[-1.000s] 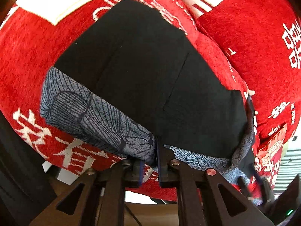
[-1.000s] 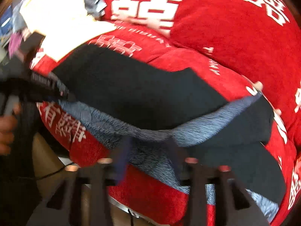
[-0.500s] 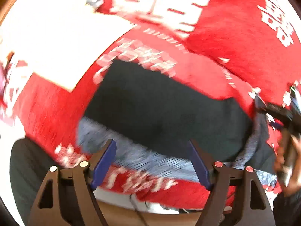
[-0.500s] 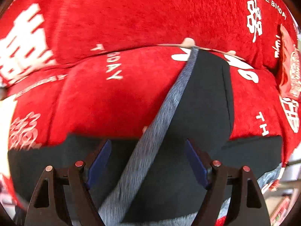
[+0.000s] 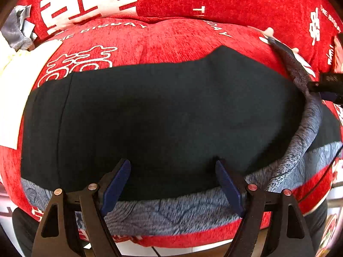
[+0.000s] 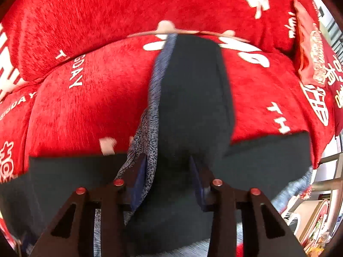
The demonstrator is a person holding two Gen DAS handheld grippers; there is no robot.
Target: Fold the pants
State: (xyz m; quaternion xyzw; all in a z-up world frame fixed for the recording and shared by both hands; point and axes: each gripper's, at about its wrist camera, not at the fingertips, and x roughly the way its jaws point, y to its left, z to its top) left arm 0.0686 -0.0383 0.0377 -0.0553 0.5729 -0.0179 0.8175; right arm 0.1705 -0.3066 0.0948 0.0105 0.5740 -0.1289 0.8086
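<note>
Both grippers over pants, right jaws closing.

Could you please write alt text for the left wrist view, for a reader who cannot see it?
Dark pants with a grey patterned lining lie spread across a red cushion printed with white characters. The open left gripper hangs over their near edge, holding nothing. The right gripper reaches in at the right edge.
</note>
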